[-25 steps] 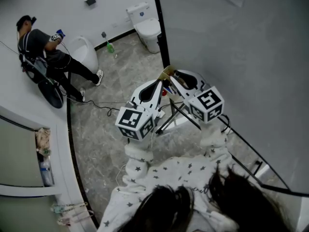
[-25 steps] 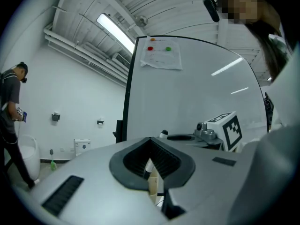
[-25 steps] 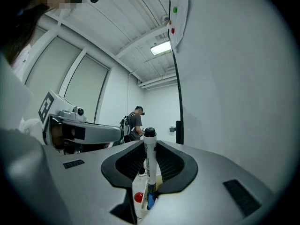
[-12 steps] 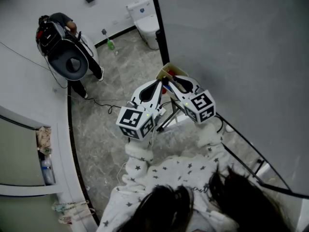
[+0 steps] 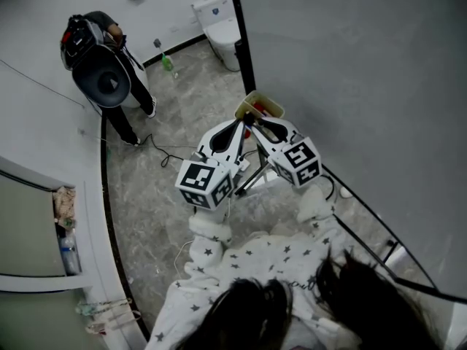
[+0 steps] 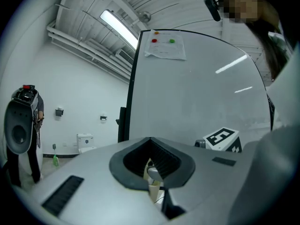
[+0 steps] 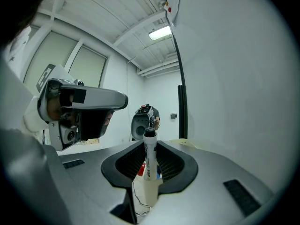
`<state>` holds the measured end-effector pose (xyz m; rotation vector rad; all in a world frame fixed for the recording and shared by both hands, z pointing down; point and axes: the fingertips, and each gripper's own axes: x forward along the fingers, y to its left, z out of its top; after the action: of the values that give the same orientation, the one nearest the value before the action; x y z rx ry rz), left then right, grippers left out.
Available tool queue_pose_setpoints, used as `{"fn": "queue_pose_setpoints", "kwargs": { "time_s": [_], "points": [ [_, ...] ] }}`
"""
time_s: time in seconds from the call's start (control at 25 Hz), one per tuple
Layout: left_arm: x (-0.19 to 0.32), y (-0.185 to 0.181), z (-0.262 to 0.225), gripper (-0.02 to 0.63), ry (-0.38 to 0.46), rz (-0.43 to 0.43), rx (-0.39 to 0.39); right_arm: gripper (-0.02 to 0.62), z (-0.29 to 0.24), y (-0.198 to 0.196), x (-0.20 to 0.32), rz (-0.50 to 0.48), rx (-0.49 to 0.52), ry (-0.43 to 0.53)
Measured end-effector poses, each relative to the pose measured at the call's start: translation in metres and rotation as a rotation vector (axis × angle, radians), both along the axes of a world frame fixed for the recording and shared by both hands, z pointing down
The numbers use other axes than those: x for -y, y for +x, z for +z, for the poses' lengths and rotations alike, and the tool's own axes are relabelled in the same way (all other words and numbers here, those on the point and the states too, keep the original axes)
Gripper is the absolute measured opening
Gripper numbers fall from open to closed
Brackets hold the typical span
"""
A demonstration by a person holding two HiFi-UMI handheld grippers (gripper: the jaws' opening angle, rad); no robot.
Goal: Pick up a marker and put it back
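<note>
Marker (image 7: 149,154), white barrel with a black cap on top, stands upright between the jaws of the right gripper (image 7: 149,170); the ribbed pads are closed on its barrel from both sides. In the head view both grippers are held up side by side in front of the whiteboard (image 5: 350,86), tips close together and pointing at a small yellowish holder box (image 5: 260,106) at the board's lower edge. Left gripper (image 6: 153,173): jaws drawn in to a narrow gap, with no thing pinched between the pads; through the gap a pale surface and a small grey rounded end show, too unclear to name. The right gripper's marker cube (image 6: 224,138) shows beside it in the left gripper view. Background: grey marbled floor (image 5: 157,195), toilet (image 5: 219,20) against the far wall, green bottle (image 5: 167,63) on the floor, and another person (image 5: 109,68) standing well apart from the board.
</note>
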<state>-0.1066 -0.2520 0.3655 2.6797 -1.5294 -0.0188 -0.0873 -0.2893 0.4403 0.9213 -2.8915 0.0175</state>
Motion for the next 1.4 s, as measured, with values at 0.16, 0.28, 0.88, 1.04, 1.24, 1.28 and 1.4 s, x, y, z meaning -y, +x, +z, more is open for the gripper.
{"fn": "queue_pose_setpoints", "kwargs": {
  "time_s": [0.16, 0.28, 0.88, 1.04, 1.24, 1.28, 1.4],
  "points": [
    [0.0, -0.001, 0.003, 0.002, 0.004, -0.004, 0.001, 0.083, 0.005, 0.001, 0.0, 0.009, 0.01, 0.0],
    [0.001, 0.0, 0.005, 0.002, 0.006, -0.006, 0.001, 0.083, 0.009, 0.004, 0.003, 0.031, -0.011, 0.001],
    [-0.001, 0.009, -0.007, 0.002, 0.011, 0.018, -0.012, 0.084, -0.033, 0.017, -0.009, 0.011, 0.079, 0.046],
    [-0.004, 0.012, -0.017, 0.002, 0.017, 0.026, -0.017, 0.084, -0.065, 0.022, -0.016, -0.009, 0.141, 0.065],
    [-0.01, 0.016, -0.035, 0.002, 0.049, 0.038, -0.014, 0.084, -0.107, 0.026, -0.031, -0.047, 0.19, 0.106],
    [-0.012, 0.016, -0.04, 0.002, 0.056, 0.038, -0.017, 0.084, -0.115, 0.026, -0.036, -0.057, 0.187, 0.115],
    [-0.021, 0.017, -0.056, 0.002, 0.074, 0.036, -0.028, 0.084, -0.134, 0.028, -0.053, -0.098, 0.188, 0.136]
  ]
}}
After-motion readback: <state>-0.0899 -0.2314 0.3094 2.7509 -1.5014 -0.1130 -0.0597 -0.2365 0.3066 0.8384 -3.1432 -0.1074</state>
